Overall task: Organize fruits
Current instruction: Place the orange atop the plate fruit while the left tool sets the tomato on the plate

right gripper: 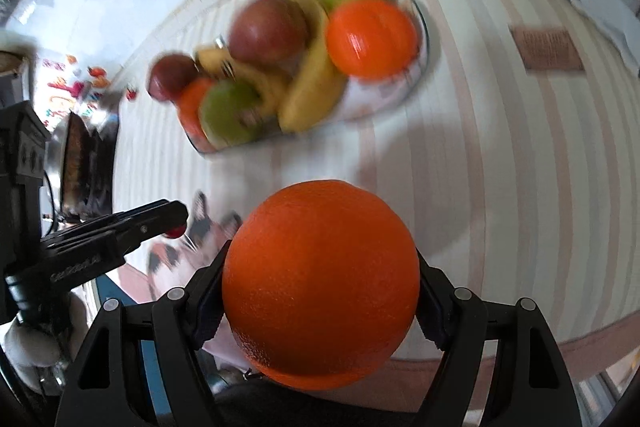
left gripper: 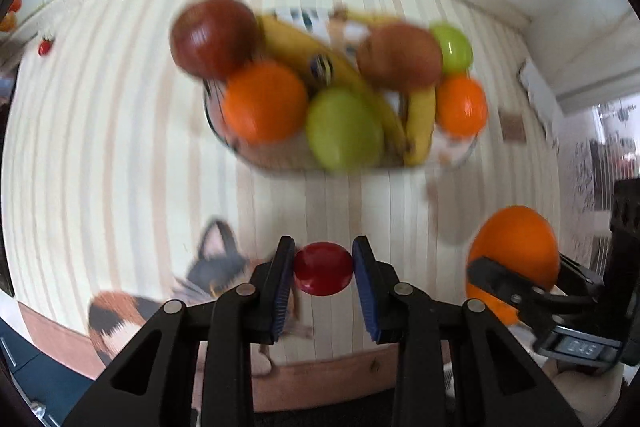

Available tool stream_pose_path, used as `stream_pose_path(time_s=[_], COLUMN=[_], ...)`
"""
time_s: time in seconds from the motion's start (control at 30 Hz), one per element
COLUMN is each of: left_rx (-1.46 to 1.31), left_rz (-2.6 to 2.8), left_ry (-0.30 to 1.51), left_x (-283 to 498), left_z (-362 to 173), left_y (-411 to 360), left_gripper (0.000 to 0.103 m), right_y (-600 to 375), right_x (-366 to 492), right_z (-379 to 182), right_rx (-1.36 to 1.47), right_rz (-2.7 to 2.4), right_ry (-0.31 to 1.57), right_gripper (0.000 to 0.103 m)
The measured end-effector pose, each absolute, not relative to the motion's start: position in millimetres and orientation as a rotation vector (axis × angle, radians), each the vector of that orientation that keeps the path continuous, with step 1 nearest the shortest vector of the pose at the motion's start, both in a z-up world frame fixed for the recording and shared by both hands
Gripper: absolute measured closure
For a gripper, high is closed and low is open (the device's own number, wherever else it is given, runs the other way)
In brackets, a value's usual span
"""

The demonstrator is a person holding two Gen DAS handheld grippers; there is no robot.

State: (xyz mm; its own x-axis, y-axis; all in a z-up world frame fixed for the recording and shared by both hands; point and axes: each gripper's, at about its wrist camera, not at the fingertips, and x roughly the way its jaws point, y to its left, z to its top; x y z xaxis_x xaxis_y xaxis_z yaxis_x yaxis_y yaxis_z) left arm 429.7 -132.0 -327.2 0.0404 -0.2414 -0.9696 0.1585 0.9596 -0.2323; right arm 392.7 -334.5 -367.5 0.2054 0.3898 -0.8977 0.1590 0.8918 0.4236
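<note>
Left gripper (left gripper: 323, 269) clamped on small red tomato (left gripper: 323, 268), pads touching both sides. Right gripper (right gripper: 320, 287) clamped on big orange (right gripper: 320, 283) (seen also at right in left view). Both held above striped tablecloth (left gripper: 100, 147). Farther off: bowl (right gripper: 424, 39) piled with bananas (left gripper: 320, 67), apples, oranges; blurred.

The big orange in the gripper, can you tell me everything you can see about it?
The big orange is round, bright orange, with a finely dimpled, slightly shiny peel. The right gripper holds it off the striped tablecloth, its black fingers pressing on both sides. No stem shows. It sits nearer the camera than the fruit bowl, not touching it. In the left wrist view it appears to the right of the left gripper.
</note>
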Motion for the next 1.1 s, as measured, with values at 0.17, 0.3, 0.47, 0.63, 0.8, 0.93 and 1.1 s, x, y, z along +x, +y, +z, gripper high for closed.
stream_pose_path(time_s=[0.17, 0.3, 0.47, 0.63, 0.8, 0.93, 1.1], left_rx=[-0.112, -0.164, -0.217, -0.255, -0.289, -0.302, -0.347], left_rz=[-0.280, -0.266, -0.261, -0.256, -0.259, -0.241, -0.233], left_ry=[1.478, 1.482, 1.492, 1.495, 1.481, 1.484, 1.480], left_x=[459, 468, 472, 472, 471, 472, 474], left_z=[-331, -346, -362, -373, -374, -377, -378], left_y=[-120, -120, -123, -124, -119, -114, -104], left_gripper=[0.076, 0.076, 0.076, 0.076, 0.076, 0.076, 0.076], right_y=[-334, -323, -300, -275, -244, -229, -212], right_x=[436, 485, 540, 585, 608, 623, 638], right_z=[-321, -291, -277, -293, -327, -348, -376], right_rx=[0.449, 0.370, 0.262, 0.202, 0.132, 0.072, -0.023], right_rz=[0.200, 0.231, 0.248, 0.261, 0.285, 0.290, 0.294], right_ry=[1.284, 1.241, 1.241, 1.294, 1.363, 1.390, 1.445], right_gripper=[0.023, 0.023, 0.023, 0.023, 0.023, 0.023, 0.023])
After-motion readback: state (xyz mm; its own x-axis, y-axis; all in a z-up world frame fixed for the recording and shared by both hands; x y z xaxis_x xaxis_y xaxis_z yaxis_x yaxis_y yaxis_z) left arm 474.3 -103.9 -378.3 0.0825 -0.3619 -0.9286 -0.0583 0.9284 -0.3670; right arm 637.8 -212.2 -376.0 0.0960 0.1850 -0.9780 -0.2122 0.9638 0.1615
